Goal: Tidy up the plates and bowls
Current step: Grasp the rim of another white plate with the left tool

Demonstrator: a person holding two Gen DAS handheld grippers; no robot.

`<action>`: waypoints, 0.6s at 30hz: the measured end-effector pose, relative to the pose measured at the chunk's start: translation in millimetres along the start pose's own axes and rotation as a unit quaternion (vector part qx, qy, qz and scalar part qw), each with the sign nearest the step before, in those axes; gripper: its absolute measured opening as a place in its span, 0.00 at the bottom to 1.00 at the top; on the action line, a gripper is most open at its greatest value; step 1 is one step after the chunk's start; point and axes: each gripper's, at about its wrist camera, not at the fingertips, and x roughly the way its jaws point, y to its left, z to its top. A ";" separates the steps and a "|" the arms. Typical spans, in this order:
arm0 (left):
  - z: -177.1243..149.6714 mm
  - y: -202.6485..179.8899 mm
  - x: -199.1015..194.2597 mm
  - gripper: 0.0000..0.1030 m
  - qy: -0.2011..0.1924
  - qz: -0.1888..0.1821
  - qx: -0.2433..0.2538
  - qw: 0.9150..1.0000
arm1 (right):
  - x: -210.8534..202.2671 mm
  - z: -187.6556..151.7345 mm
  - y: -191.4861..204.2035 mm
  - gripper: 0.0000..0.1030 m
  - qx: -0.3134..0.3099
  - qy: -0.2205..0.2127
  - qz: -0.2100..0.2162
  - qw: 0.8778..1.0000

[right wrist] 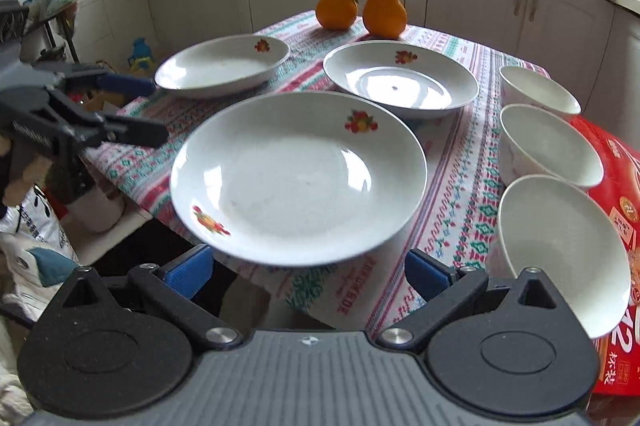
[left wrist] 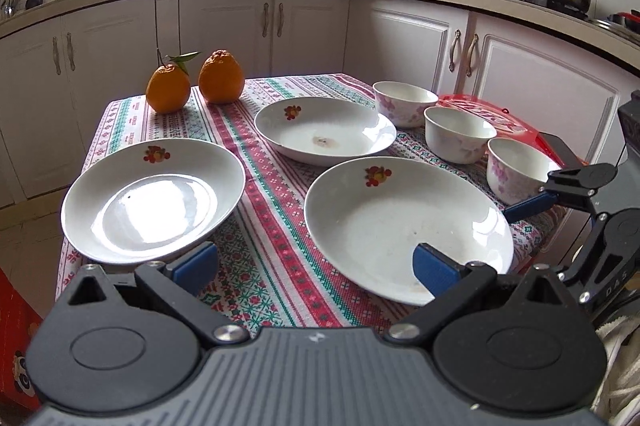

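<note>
Your left gripper (left wrist: 316, 266) and right gripper (right wrist: 308, 272) both hover with jaws wide apart, holding nothing, at the near edge of the table (left wrist: 260, 238), where three empty plates (left wrist: 408, 226) sit beside a row of three empty bowls (left wrist: 458, 133)

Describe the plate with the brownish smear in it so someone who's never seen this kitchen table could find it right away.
Start at the patterned tablecloth and find the two oranges at its far end. Three white plates lie spread out below them; the smeared plate is the one farthest back, next to the row of small floral bowls. Unlike the other two, it has a brownish stain at its centre.
</note>
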 end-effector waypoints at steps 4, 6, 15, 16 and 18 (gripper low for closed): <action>7.9 -4.1 2.1 0.99 0.002 -0.002 0.020 1.000 | 8.5 -1.7 1.6 1.00 -0.008 0.002 -0.008 1.000; 10.7 -6.2 5.1 0.99 0.005 -0.001 0.035 0.999 | 11.5 -2.2 2.6 1.00 -0.005 0.001 -0.007 1.000; 25.8 0.9 27.6 0.99 0.042 -0.052 0.049 0.997 | 21.0 2.8 7.8 1.00 -0.024 0.000 -0.025 0.999; 27.9 1.6 31.4 0.99 0.049 -0.058 0.051 0.996 | 21.8 3.3 8.6 1.00 -0.029 0.000 -0.027 0.999; 32.7 3.4 39.7 0.99 0.062 -0.077 0.052 0.994 | 22.7 3.8 10.2 1.00 -0.036 -0.001 -0.030 0.999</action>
